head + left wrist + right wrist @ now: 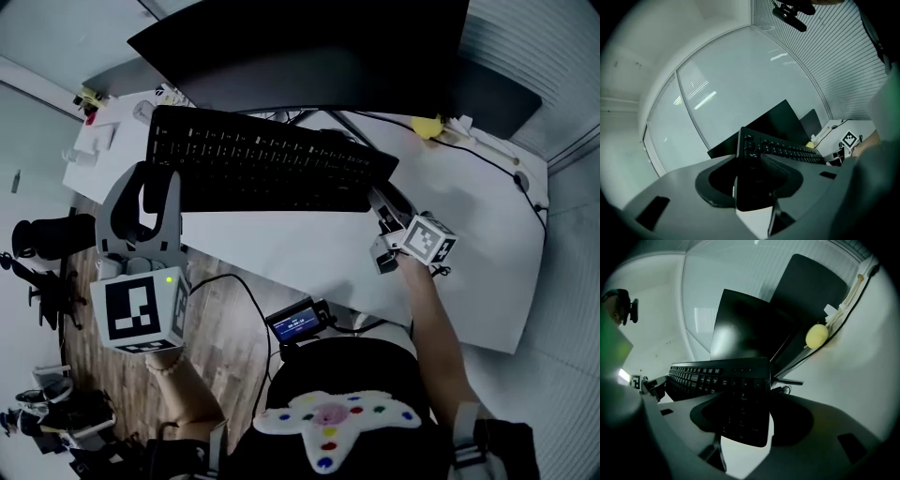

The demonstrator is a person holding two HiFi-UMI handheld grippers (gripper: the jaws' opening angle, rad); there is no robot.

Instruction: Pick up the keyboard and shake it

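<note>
Keyboard (272,164) held by both ends, apparently raised clear of worktop (309,253), in front of monitor (309,47). Left gripper (148,187) clamped on left end, right gripper (382,208) on right end. Step judged: pick-up done, shaking due. Next move needed firm grip at both ends and short, matched strokes, clear of monitor.

My left gripper (150,192) clamps the keyboard (262,159) at one end. My right gripper (386,217) clamps the opposite end, with my right forearm (436,323) stretched forward. Both grippers point roughly level.
</note>
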